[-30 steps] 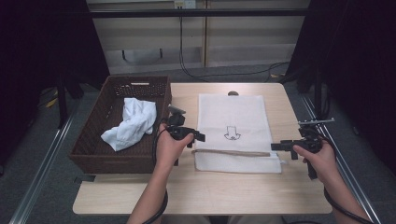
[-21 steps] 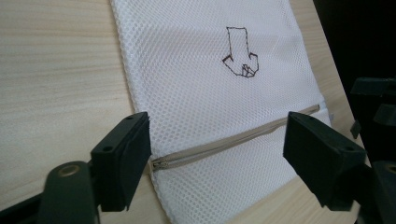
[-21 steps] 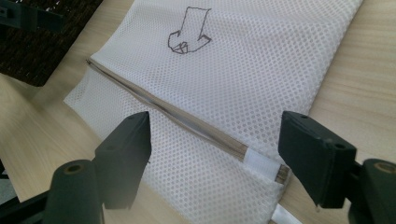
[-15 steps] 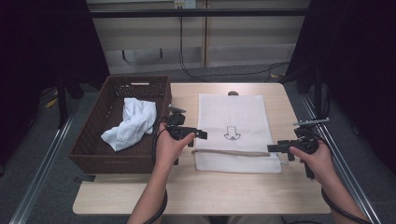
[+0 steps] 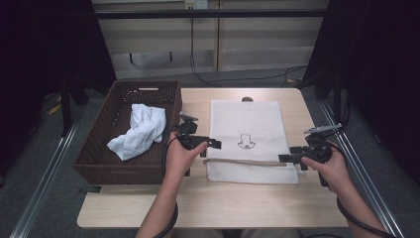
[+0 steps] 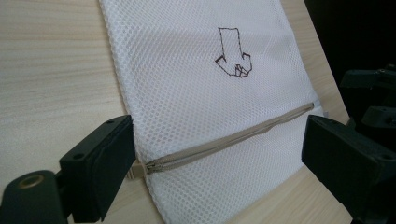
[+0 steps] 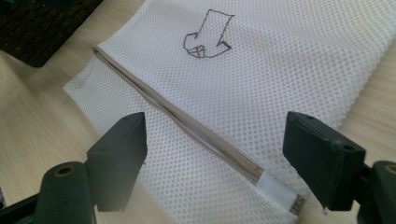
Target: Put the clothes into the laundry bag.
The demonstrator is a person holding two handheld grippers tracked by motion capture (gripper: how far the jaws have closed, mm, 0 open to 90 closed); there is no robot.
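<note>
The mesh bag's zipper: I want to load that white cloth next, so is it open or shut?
Partly open, at least. In the right gripper view the zipper gapes along its middle; its slider sits at the left gripper's end.

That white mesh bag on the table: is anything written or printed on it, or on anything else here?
No words, brands or numbers can be read anywhere.
Mesh bag: no text; one hand-drawn dark outline arrow, pointing toward its zipper.
Label above the back panels: too small and blurred to read.
</note>
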